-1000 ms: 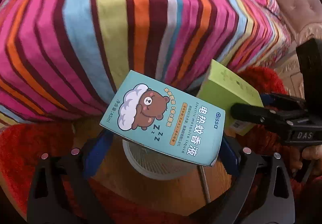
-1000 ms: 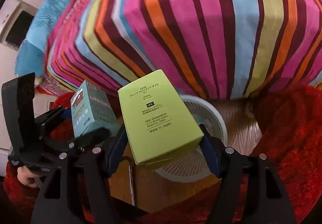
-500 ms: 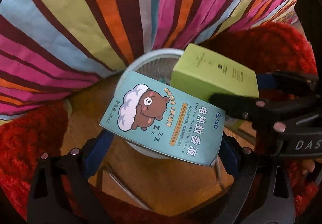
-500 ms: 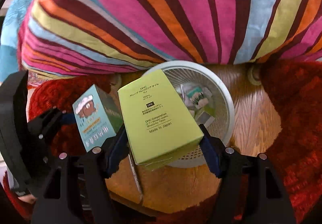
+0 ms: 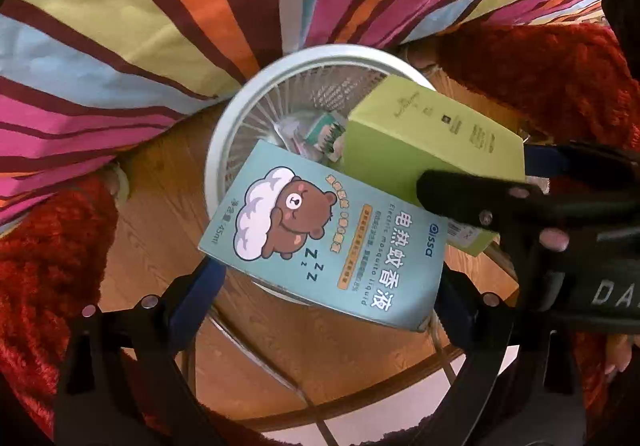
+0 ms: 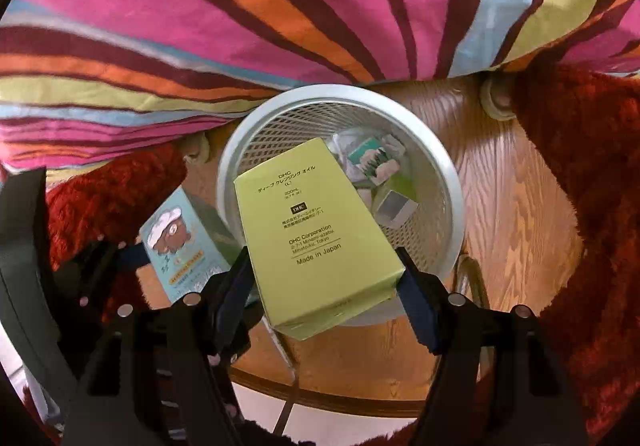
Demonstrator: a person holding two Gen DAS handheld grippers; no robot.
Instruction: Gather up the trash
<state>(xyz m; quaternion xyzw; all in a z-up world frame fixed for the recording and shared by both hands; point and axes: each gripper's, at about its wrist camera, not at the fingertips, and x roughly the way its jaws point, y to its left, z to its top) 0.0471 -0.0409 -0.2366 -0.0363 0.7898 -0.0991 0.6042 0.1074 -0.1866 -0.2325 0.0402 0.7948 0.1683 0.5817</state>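
My left gripper (image 5: 324, 286) is shut on a teal box with a sleeping bear (image 5: 320, 230) and holds it over the near rim of a white mesh waste basket (image 5: 236, 113). My right gripper (image 6: 324, 282) is shut on a lime-green DHC box (image 6: 312, 230) and holds it above the same basket (image 6: 448, 173). The green box also shows in the left wrist view (image 5: 428, 133), to the right of the teal box. The teal box shows in the right wrist view (image 6: 180, 242), left of the green one. Small packets and cartons (image 6: 376, 165) lie inside the basket.
The basket stands on a wooden floor (image 6: 520, 205) against a bed with a striped cover (image 6: 240, 5). Red shaggy rug (image 6: 592, 165) lies on both sides. A thin metal frame (image 5: 280, 366) crosses the floor near me.
Both grippers have tilted down and moved toward the basket with their boxes. The basket now shows fully beneath the boxes, with its contents in sight.
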